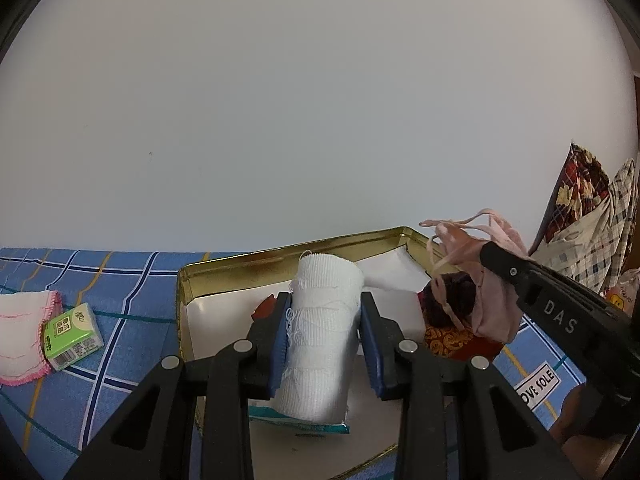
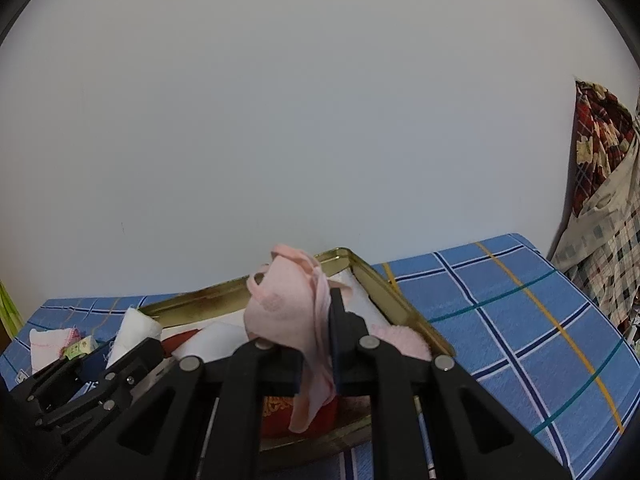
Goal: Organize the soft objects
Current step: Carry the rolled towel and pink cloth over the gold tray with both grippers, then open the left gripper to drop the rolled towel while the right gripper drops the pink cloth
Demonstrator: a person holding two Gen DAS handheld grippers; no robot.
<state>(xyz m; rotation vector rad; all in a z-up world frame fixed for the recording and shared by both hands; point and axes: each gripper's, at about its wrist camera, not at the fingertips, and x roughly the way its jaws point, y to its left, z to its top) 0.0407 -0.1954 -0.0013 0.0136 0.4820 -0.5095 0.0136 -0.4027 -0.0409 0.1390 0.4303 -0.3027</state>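
Left gripper [image 1: 326,344], mine, is clamped on a white gauze roll [image 1: 320,332] held upright over the gold tin [image 1: 280,256]. Right gripper [image 2: 332,344], jaws fully closed, pinches a pink cloth [image 2: 288,300] above the tin's near right part, over a red pouch [image 1: 452,340]. Pink-edged cloth [image 1: 22,332] and green tissue pack [image 1: 72,336] lie on the blue checked tablecloth [image 2: 500,312], left of the tin.

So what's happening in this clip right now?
A person works two handheld tongs over an open gold metal tin on a blue checked cloth. The left tongs are shut on a white ribbed fabric roll; the right tongs pinch a pale pink cloth above the tin. A green tissue packet and a pink-edged white cloth lie outside the tin.
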